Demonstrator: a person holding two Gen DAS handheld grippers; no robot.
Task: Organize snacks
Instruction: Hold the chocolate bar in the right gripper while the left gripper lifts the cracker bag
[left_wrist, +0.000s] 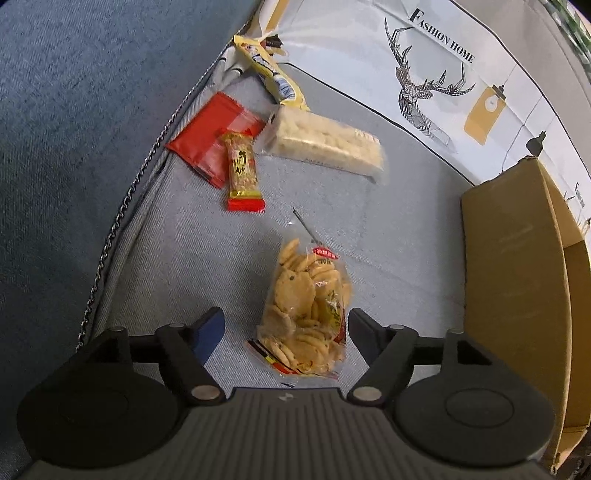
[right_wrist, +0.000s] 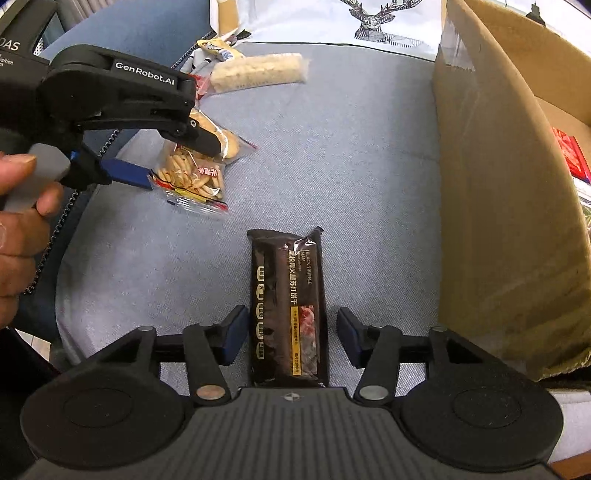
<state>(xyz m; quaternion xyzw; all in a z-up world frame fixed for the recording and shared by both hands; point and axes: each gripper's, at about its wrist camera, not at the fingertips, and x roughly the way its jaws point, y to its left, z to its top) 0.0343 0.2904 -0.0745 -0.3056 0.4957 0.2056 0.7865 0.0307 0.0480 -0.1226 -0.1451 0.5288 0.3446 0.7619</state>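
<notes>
**Both grippers over snacks, jaws apart**

Your left gripper (left_wrist: 286, 328) points steeply down at the grey cloth (left_wrist: 388, 221). Its fingers stand wide, one on each side of the cracker bag (left_wrist: 304, 314), which lies flat between them. The right pad sits just beside the bag's edge; the left pad is clear of it. Nothing is gripped.

Your right gripper (right_wrist: 288, 332) is set the same way over the black pack (right_wrist: 286, 306). The pack lies lengthwise between the fingers, with a gap on both sides, the right one wider. The jaws are about half open and hold nothing.

Beyond the cracker bag, in the left view, lie a small yellow bar (left_wrist: 242, 171) resting partly on a red pouch (left_wrist: 214, 136), a long pale cracker pack (left_wrist: 325, 142), and a yellow wrapper (left_wrist: 271, 72) at the cloth's far edge.

The cardboard box (right_wrist: 498, 184) stands open to your right, just beside the black pack's area; red packets (right_wrist: 567, 155) show inside it. Your left hand (right_wrist: 18, 229) appears at the right view's left edge.
</notes>
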